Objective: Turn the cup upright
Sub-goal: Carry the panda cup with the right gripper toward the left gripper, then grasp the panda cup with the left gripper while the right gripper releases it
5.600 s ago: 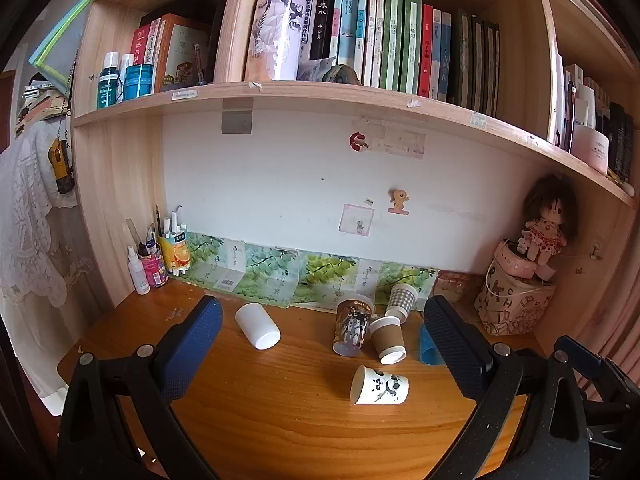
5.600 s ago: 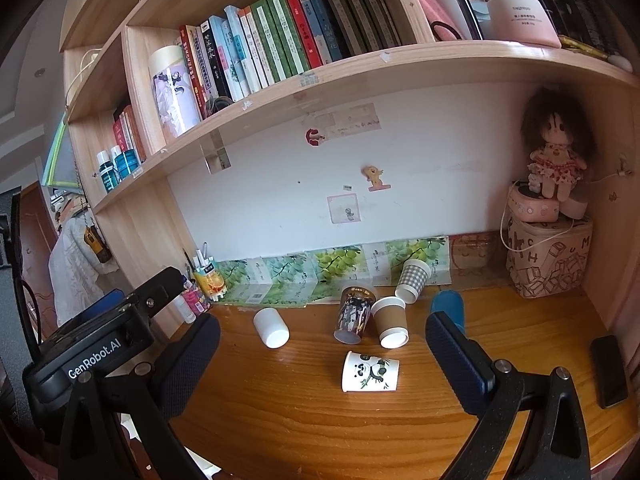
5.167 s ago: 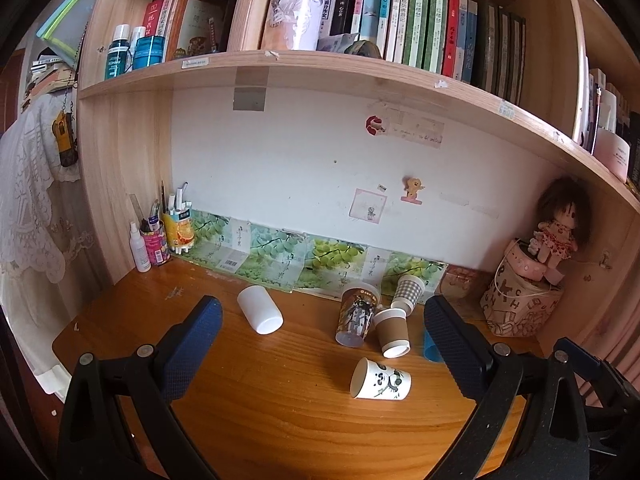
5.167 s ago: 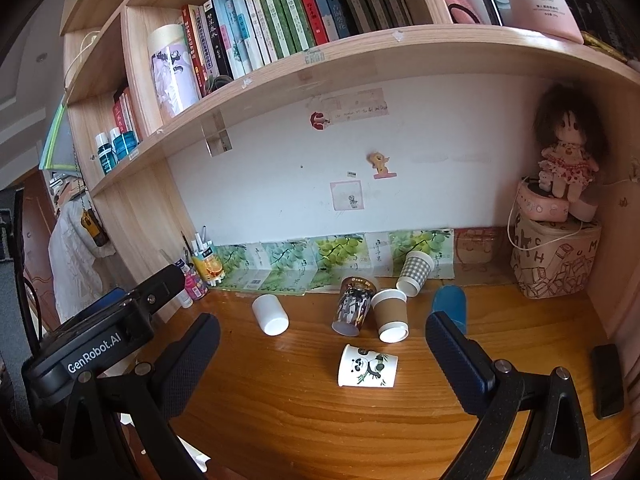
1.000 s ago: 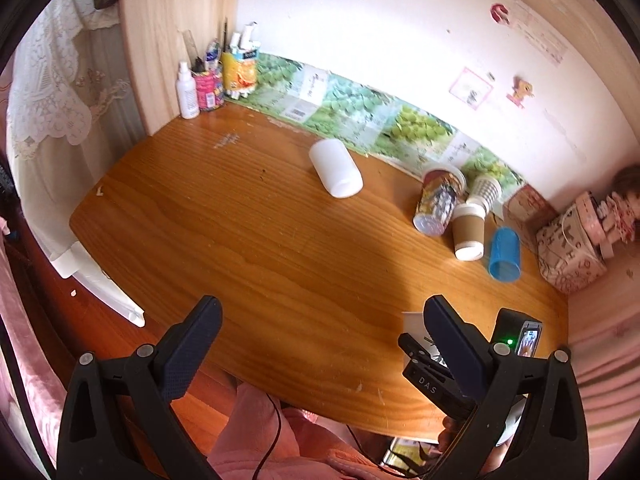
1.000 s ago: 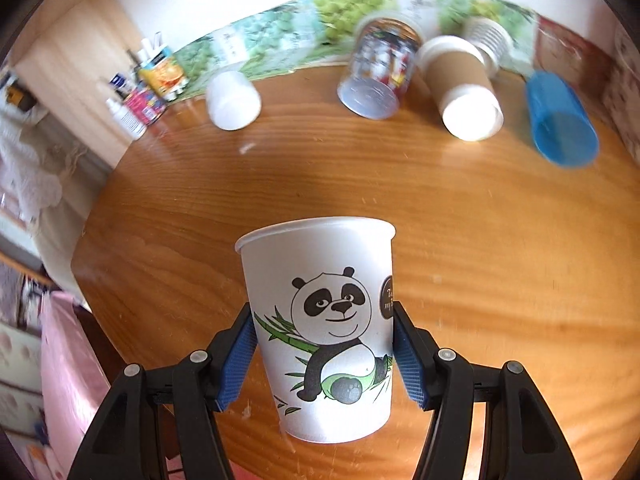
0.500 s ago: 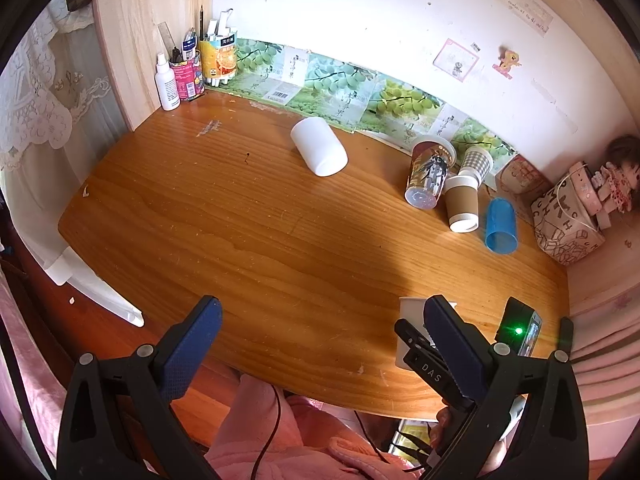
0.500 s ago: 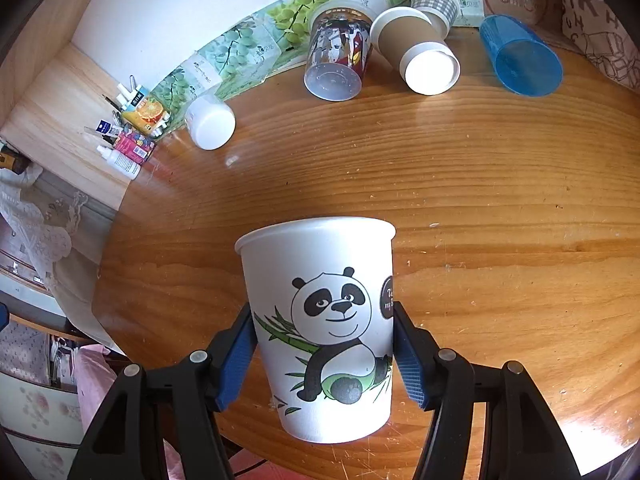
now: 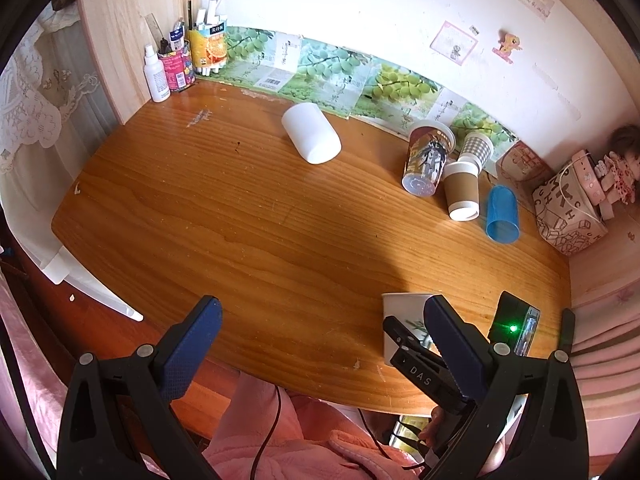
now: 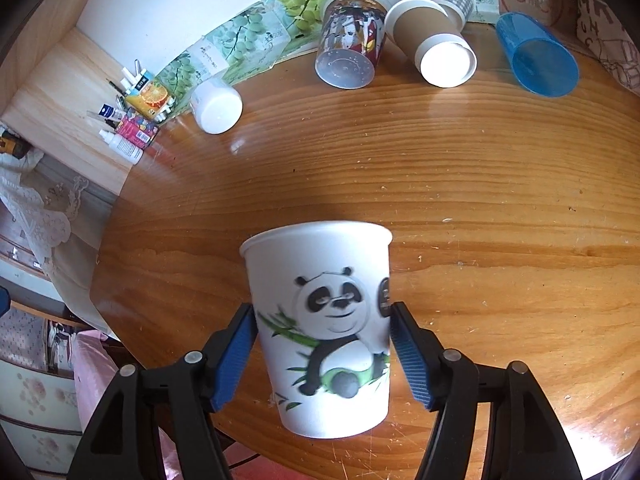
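A white paper cup with a panda print (image 10: 324,328) stands upright, mouth up, near the front edge of the wooden desk (image 10: 480,184). My right gripper (image 10: 323,332) is around it with both blue pads (image 10: 240,344) at its sides; a thin gap shows at each side and the cup looks slightly blurred. In the left wrist view the same cup (image 9: 402,316) stands at the front right, partly hidden behind the right gripper's body. My left gripper (image 9: 320,332) is open and empty, held high over the desk's front edge.
Several cups lie on their sides at the back: a white one (image 9: 312,134), a printed clear one (image 9: 426,162), a brown one (image 9: 462,192), a checked one (image 9: 474,148) and a blue one (image 9: 502,216). Pen pots and bottles (image 9: 180,64) stand back left, a patterned bag (image 9: 568,208) at right.
The right gripper's pads have spread slightly off the panda cup's sides since half a second ago. The cup sits lower and farther forward in the right wrist view. The left gripper has drifted a little.
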`<state>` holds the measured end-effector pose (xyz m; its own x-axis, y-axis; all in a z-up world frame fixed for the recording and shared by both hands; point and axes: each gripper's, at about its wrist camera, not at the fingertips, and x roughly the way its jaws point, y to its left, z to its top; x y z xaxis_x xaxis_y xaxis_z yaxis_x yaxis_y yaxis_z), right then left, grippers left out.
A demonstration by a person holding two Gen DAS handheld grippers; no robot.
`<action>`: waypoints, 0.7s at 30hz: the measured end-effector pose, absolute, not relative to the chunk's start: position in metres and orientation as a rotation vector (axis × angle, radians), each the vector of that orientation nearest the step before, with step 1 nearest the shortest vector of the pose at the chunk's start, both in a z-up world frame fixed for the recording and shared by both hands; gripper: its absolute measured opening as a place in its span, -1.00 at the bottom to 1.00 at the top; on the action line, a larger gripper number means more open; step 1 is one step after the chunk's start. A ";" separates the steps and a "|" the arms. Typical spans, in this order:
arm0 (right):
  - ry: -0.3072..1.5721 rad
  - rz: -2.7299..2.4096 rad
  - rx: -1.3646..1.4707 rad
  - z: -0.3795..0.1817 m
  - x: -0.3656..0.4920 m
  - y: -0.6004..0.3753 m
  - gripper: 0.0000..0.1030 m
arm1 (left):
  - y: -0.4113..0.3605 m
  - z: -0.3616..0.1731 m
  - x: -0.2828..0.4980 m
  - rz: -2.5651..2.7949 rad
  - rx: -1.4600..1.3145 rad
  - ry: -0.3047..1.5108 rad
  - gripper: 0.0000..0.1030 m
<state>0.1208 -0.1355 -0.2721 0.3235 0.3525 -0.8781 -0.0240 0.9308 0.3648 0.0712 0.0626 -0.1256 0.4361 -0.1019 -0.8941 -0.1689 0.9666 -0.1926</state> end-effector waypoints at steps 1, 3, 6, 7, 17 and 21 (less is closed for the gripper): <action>1.220 0.257 0.292 -0.271 0.121 -0.134 0.39 | 0.061 -0.127 0.073 0.041 -0.272 1.128 0.96; 1.214 0.266 0.264 -0.269 0.120 -0.134 0.44 | 0.059 -0.129 0.076 0.036 -0.277 1.138 0.96; 1.205 0.281 0.224 -0.264 0.118 -0.136 0.47 | 0.055 -0.134 0.080 0.025 -0.284 1.161 0.96; 1.203 0.285 0.211 -0.263 0.118 -0.136 0.48 | 0.053 -0.136 0.081 0.021 -0.287 1.169 0.96; 1.187 0.343 0.146 -0.243 0.103 -0.155 0.51 | 0.042 -0.153 0.093 0.021 -0.331 1.238 0.96; 1.166 0.340 0.153 -0.232 0.100 -0.170 0.51 | 0.039 -0.160 0.098 0.011 -0.362 1.273 0.96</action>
<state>0.0999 -0.1704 -0.2318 0.3495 0.3401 -0.8730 -0.1828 0.9386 0.2925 0.0984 0.0389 -0.1596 0.3010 -0.1909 -0.9343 -0.2070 0.9433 -0.2594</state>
